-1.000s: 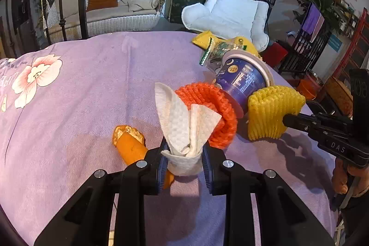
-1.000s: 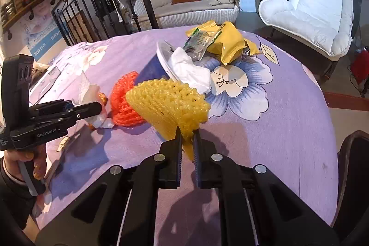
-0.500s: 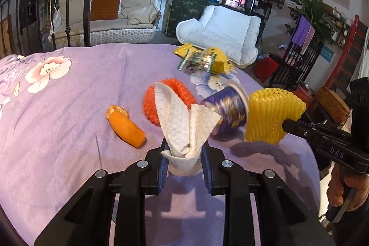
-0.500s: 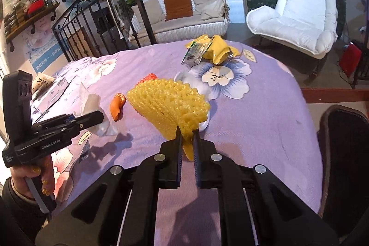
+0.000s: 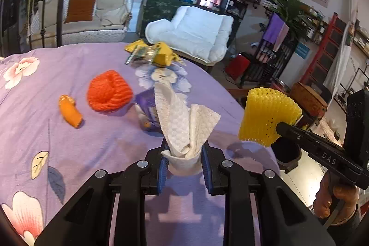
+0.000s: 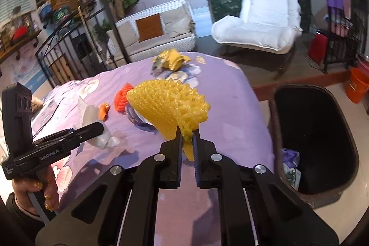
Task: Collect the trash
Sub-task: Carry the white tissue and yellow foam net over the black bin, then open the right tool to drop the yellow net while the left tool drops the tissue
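Observation:
My left gripper [image 5: 184, 153] is shut on a crumpled white paper towel [image 5: 184, 128], held up above the purple floral tablecloth [image 5: 96, 144]. My right gripper [image 6: 186, 140] is shut on a yellow foam fruit net [image 6: 168, 105], carried near the table's right edge beside a black trash bin [image 6: 313, 140]. On the cloth lie an orange foam net [image 5: 108, 91], an orange peel [image 5: 69, 111], a purple cup [image 5: 147, 112] on its side and yellow snack wrappers [image 5: 150, 53]. In the left wrist view the yellow net [image 5: 265, 117] hangs off the right gripper past the table edge.
The bin holds some wrappers [image 6: 290, 165] at its bottom. A white armchair [image 6: 260, 22], a wicker sofa [image 6: 156, 31] and an iron railing [image 6: 66, 47] stand beyond the table. An orange bucket [image 6: 358, 87] sits on the floor at the right.
Both grippers have pulled back and swung right with their loads, away from the table's middle. The bin has come into the right wrist view. The cup now lies exposed on the cloth.

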The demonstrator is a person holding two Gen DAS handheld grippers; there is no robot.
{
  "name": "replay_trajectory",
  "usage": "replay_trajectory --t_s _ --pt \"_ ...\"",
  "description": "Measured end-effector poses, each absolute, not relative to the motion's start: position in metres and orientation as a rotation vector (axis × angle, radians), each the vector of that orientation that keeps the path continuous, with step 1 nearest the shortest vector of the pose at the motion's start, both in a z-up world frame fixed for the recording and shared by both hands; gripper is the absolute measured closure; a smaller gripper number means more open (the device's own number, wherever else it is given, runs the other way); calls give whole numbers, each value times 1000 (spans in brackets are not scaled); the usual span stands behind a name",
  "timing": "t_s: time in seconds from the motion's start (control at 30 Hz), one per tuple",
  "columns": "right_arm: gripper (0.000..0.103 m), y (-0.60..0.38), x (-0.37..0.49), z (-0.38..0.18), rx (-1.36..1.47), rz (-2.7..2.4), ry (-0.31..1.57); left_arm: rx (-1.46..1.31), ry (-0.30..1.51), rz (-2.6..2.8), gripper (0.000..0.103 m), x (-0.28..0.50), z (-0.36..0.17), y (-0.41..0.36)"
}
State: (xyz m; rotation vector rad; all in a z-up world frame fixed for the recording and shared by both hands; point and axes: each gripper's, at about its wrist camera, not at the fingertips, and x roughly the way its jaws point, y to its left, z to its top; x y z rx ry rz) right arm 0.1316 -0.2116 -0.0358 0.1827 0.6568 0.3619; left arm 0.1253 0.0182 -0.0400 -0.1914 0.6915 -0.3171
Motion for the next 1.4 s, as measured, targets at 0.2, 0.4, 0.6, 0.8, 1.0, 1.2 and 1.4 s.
replay_trajectory --t_s 0.2,0.4,0.6,0.8,1.0,1.2,1.4 --pt "93 -268 123 -39 239 212 642 -179 697 -403 77 128 -38 -17" --pt "93 -319 127 -47 256 55 641 -133 700 -475 77 130 -39 -55" --pt "93 -359 148 -69 279 -51 690 -96 702 -526 77 134 -39 -84" --pt "93 -376 168 -96 306 -90 757 -61 709 -559 77 134 -42 -105" --pt "93 -380 186 -120 330 -105 821 -46 724 -577 77 134 -46 -118" --pt "93 -380 204 -141 345 -125 885 -28 734 -592 77 135 -47 -130" --pt "47 -377 213 -151 347 -151 913 -19 743 -609 77 137 -48 -140"
